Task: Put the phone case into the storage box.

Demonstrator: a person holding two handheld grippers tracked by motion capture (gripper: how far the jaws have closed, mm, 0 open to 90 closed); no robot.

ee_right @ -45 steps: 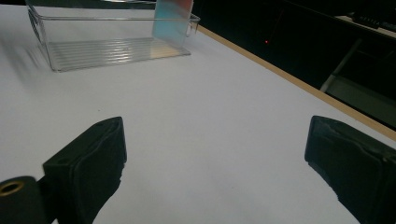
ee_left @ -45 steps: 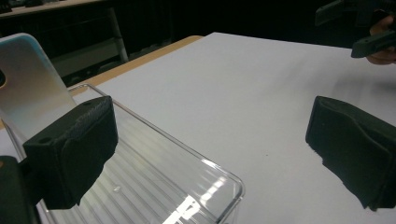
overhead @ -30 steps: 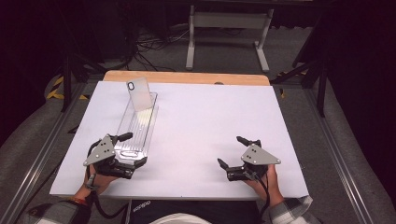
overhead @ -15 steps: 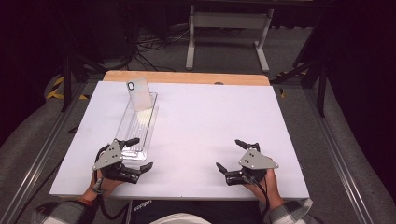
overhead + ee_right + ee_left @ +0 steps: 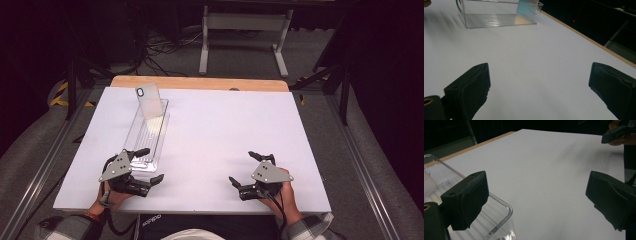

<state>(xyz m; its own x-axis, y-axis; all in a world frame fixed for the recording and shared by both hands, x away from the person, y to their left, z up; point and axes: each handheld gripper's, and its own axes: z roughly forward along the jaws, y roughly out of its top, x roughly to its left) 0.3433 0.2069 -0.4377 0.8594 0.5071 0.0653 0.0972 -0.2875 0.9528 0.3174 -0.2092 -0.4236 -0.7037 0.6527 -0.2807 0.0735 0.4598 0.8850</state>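
White-covered table (image 5: 215, 135); clear plastic tray (image 5: 148, 137) at its left side, phone case (image 5: 149, 100) leaning upright at tray's far end. Left gripper (image 5: 144, 165) just beside tray's near end, jaws wide apart, empty. Right gripper (image 5: 251, 168) well apart, also spread, empty. Best approach: straddle tray's near wall squarely, close gently so the case doesn't tip.

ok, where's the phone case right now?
In the high view, the phone case stands propped at the far end of the clear tray, on the table's left side, well beyond the left gripper, which sits at the tray's near end.
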